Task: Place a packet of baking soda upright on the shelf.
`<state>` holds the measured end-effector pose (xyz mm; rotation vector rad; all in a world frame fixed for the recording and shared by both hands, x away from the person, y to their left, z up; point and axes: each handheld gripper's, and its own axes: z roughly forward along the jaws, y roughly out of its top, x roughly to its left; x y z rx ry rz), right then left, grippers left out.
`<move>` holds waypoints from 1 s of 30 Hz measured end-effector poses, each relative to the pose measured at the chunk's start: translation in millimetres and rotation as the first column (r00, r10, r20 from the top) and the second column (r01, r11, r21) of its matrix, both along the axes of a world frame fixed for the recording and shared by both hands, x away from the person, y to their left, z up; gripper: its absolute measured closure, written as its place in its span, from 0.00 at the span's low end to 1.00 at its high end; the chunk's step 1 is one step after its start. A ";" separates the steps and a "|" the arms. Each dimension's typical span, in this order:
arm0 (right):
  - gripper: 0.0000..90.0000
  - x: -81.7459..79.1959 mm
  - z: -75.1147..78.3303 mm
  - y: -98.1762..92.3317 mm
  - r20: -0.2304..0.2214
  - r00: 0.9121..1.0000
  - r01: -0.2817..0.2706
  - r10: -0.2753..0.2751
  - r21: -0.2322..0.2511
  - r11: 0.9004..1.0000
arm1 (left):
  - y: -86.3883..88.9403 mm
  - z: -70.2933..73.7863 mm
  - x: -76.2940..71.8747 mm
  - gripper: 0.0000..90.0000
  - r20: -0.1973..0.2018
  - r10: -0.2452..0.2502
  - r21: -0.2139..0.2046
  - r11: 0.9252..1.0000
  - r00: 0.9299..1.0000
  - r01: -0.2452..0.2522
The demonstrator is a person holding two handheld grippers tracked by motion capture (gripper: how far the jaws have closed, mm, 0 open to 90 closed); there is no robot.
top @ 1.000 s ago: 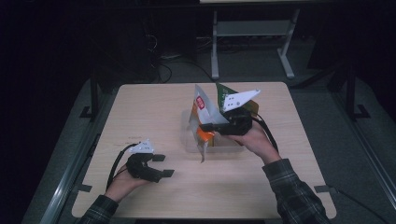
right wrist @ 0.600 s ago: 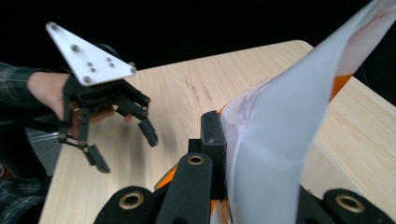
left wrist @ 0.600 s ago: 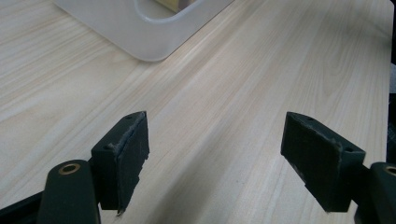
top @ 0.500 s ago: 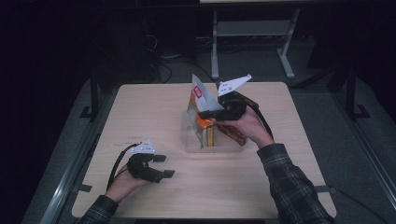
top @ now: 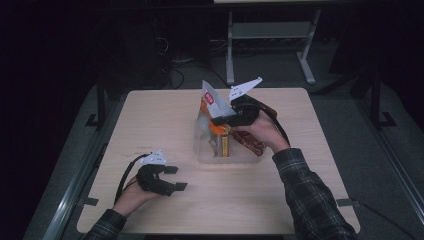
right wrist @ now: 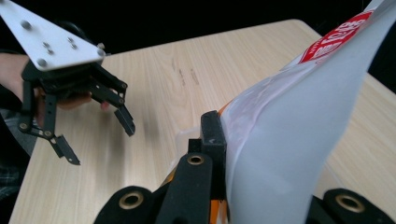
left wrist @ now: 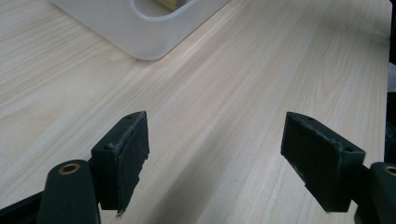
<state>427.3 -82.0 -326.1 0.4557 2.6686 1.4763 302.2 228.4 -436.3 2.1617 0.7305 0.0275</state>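
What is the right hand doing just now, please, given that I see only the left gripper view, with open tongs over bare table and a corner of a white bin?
Observer: The right tongs are shut on a white bag with a red label, held up over the bin.
Operator: Thank you. Is anything inside that bin?
Observer: Yes, an orange and yellow packet stands in it.
Operator: And how far are my left tongs from it?
Observer: The left tongs sit open and empty near the front left of the table, well apart from the bin.
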 end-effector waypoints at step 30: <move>0.77 -3.0 -32.1 5.5 -0.036 0.998 0.056 -0.059 -0.073 0.996 | -6.3 -3.4 0.2 0.25 -0.016 -0.008 0.010 1.000 1.000 0.009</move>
